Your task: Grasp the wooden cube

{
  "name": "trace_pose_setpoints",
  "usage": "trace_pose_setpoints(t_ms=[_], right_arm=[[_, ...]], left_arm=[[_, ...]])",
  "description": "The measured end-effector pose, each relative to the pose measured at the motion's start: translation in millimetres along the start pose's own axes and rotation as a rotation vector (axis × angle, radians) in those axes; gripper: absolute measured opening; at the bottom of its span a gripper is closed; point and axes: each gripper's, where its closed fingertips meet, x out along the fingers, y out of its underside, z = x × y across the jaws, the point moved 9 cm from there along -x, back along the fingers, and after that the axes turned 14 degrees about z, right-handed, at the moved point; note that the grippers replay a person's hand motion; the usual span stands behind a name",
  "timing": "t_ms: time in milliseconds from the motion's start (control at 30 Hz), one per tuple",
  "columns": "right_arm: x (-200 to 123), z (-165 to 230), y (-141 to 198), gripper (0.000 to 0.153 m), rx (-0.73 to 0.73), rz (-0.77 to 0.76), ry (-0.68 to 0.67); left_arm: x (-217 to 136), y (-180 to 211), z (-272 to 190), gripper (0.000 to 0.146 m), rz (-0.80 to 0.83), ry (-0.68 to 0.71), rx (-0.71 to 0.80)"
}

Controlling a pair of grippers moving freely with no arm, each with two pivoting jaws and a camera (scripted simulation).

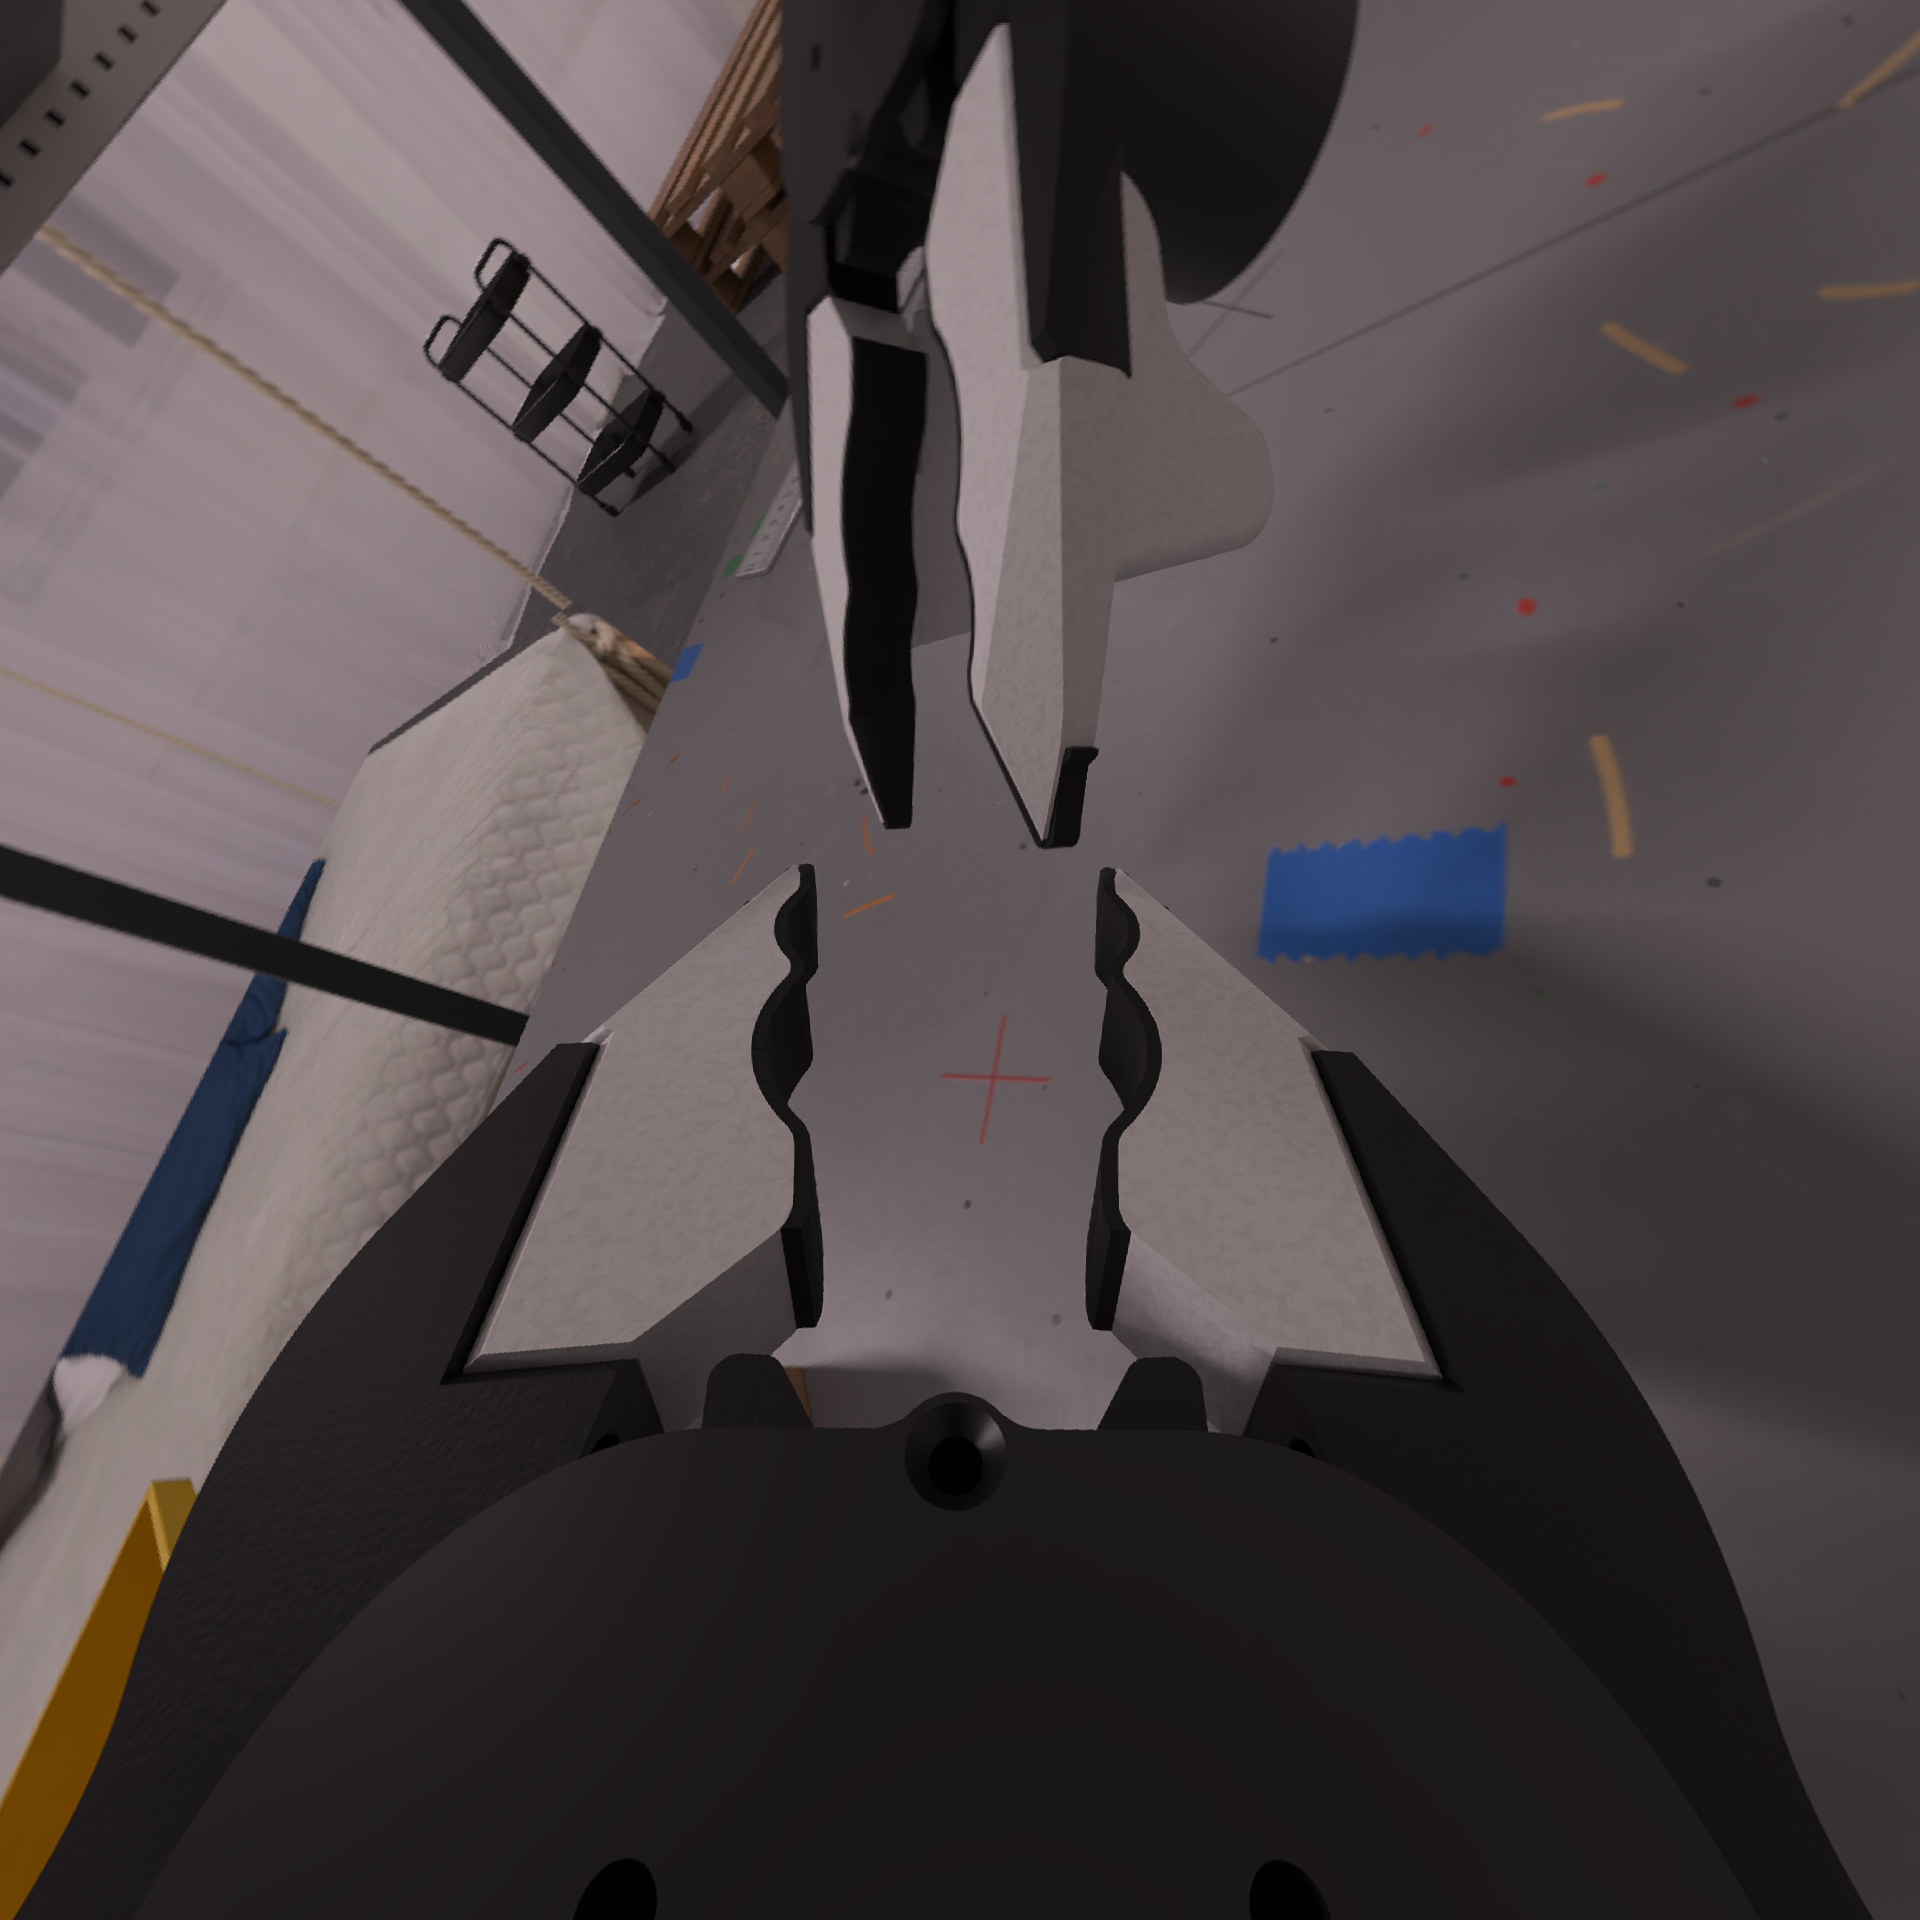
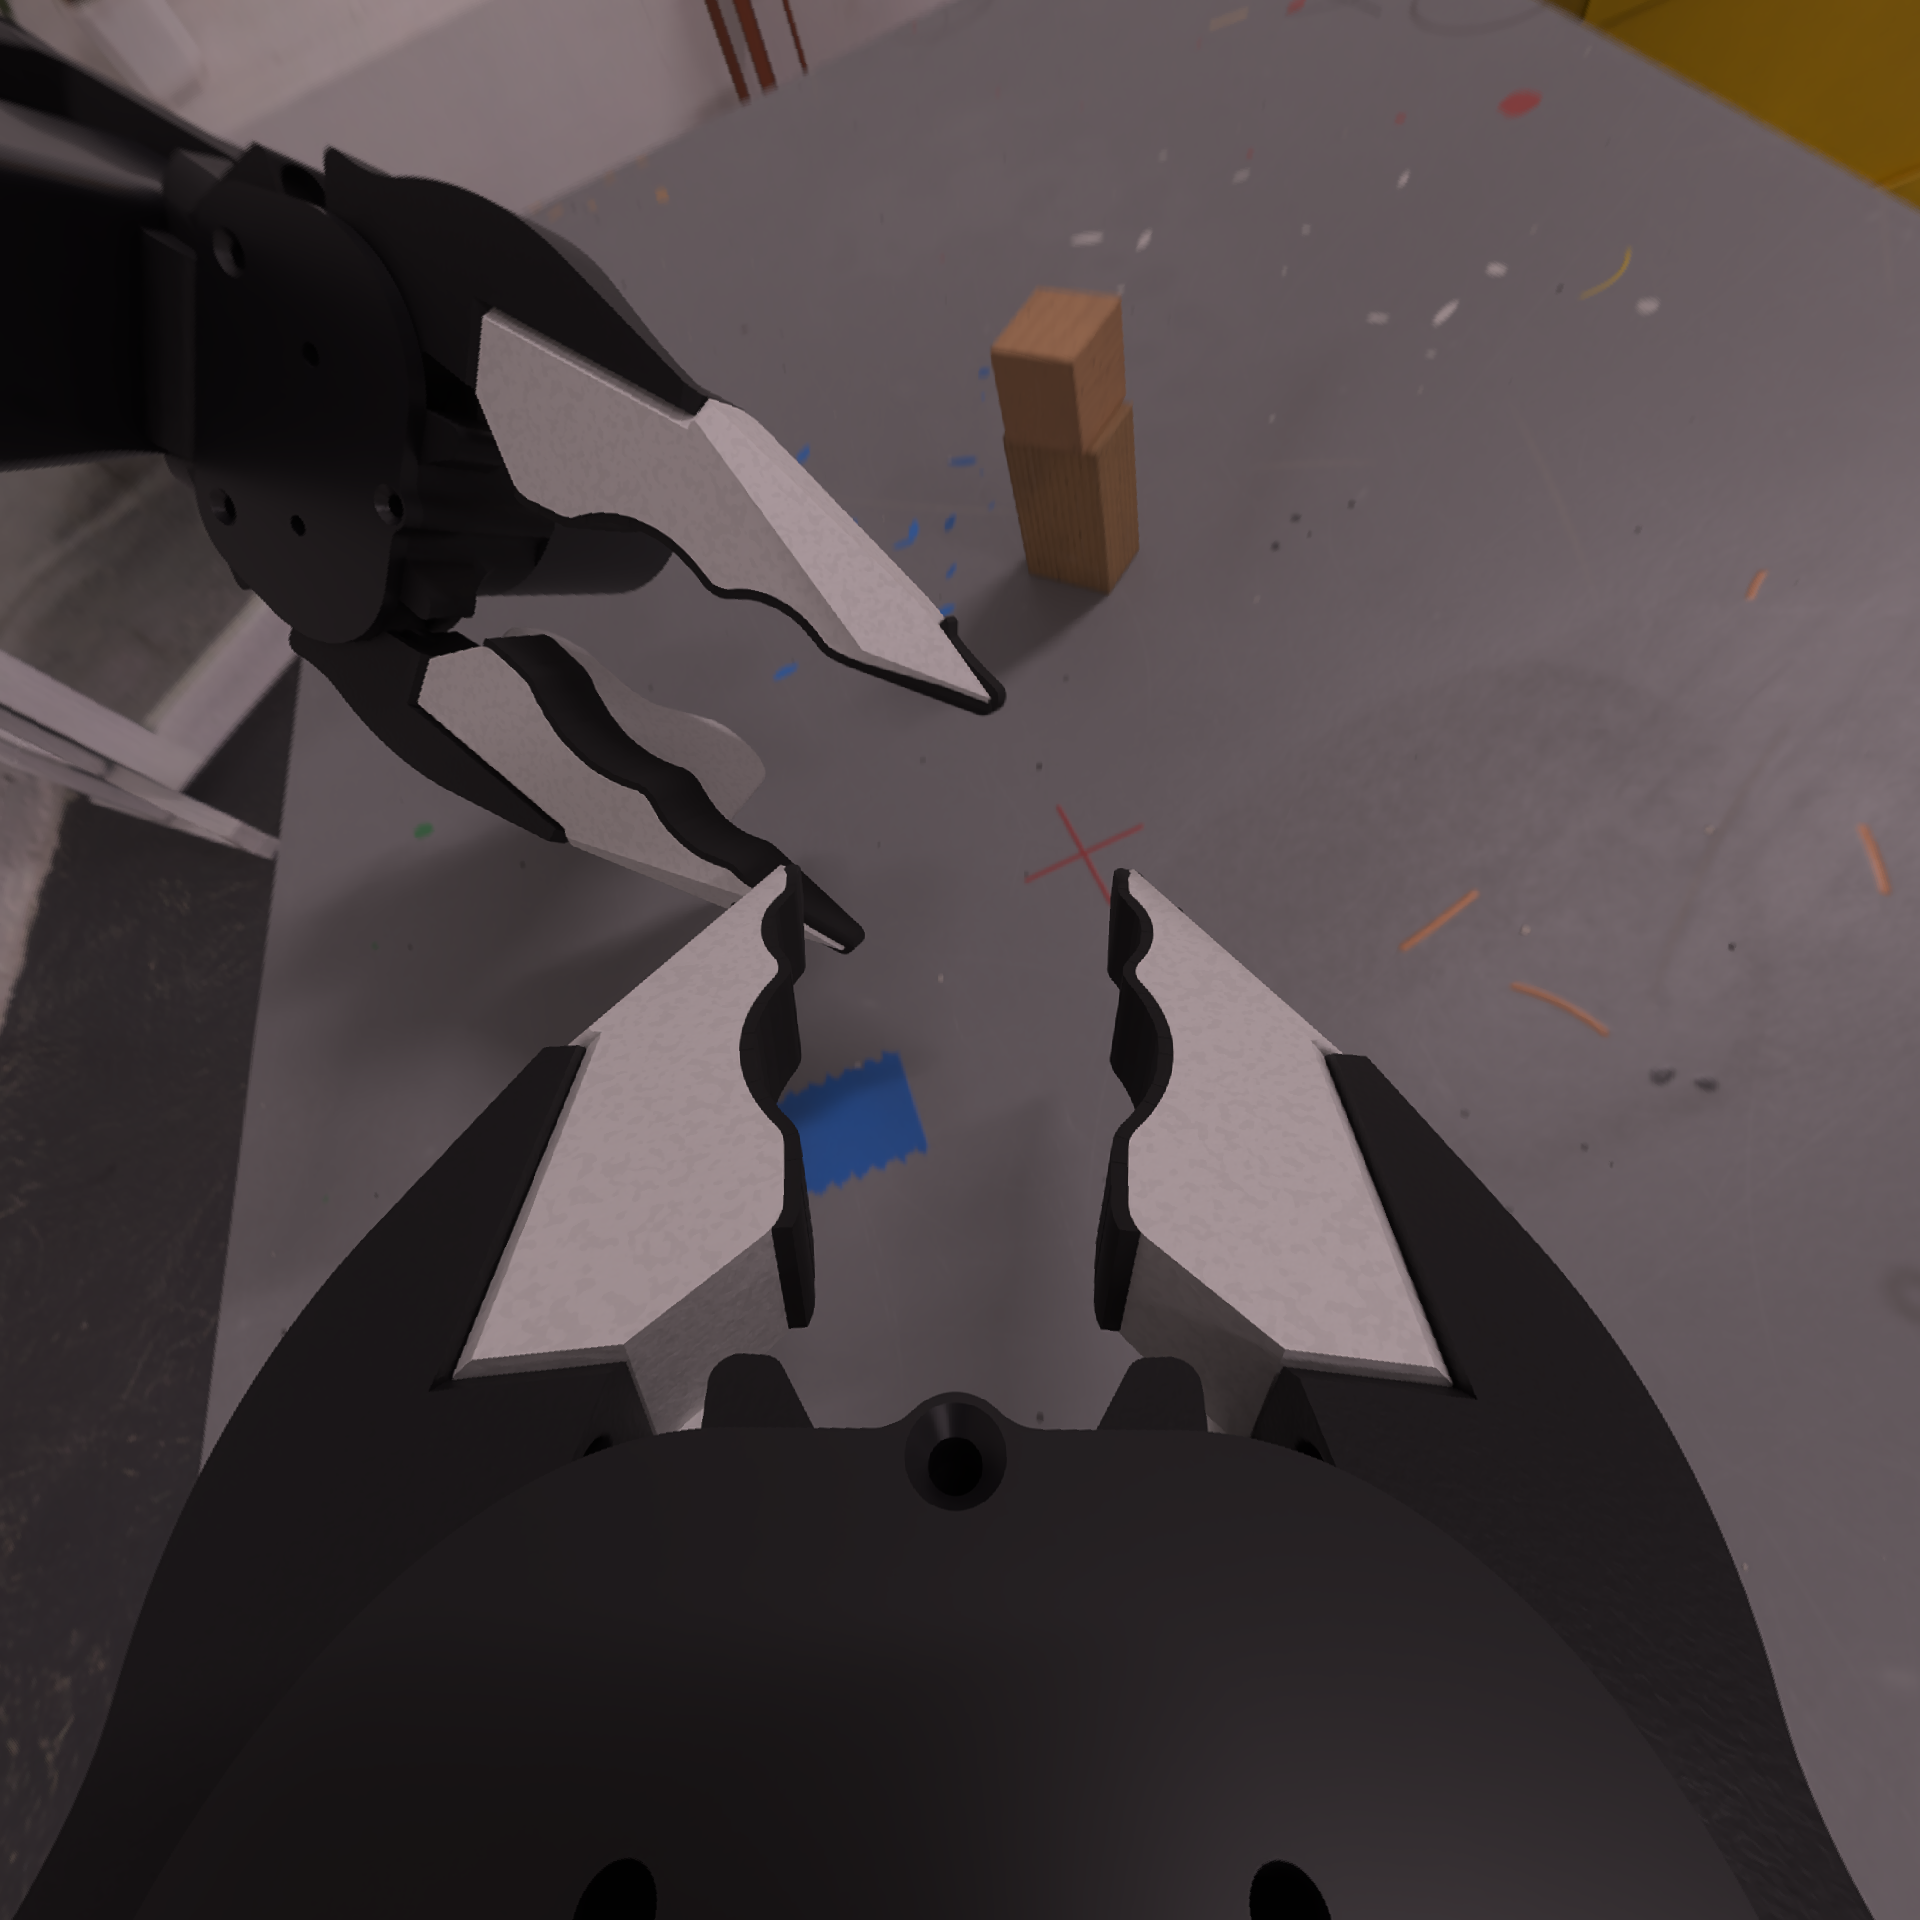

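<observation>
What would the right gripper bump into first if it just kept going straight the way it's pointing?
Probably the grey tabletop near the red cross mark, just ahead of the open right gripper. The stacked wooden cubes stand farther on, slightly right. The left gripper crowds in close from the left, though depth is unclear.

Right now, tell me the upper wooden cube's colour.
Light brown wood, best seen in the right wrist view: upper cube.

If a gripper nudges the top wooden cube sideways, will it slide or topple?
The top wooden cube probably slides or falls off: it sits slightly askew on a lower wooden block, overhanging one edge. The tall, narrow stack may tip as one. It looks rigid with flat faces, so it should not roll or deform.
</observation>
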Motion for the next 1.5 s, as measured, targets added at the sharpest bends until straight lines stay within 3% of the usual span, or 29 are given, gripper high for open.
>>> trace_pose_setpoints(t_ms=[133, 333, 467, 633, 867, 1033, 1500], right_arm=[[-3, -12, -14, 0.059, 0.047, -0.091, -0.060], [1, -45, -25, 0.059, 0.164, -0.258, -0.263], [7, -62, -27, 0.059, 0.223, -0.329, -0.389], [24, -76, -23, 0.059, 0.268, -0.307, -0.408], [35, -77, -27, 0.059, 0.258, -0.232, -0.325], [39, -76, -28, 0.059, 0.238, -0.189, -0.254], [40, -77, -29, 0.057, 0.272, -0.219, -0.258]], left_arm=[[-19, 12, 23, 0.055, 0.025, -0.082, -0.067], [-50, 68, 79, 0.058, 0.131, -0.239, -0.339], [-40, 101, 92, 0.061, 0.200, -0.078, -0.558], [-21, 114, 87, 0.058, 0.188, 0.061, -0.655], [-17, 113, 85, 0.039, 0.159, 0.088, -0.653], [-15, 109, 83, 0.038, 0.155, 0.100, -0.643], [-13, 108, 83, 0.029, 0.157, 0.092, -0.637]])
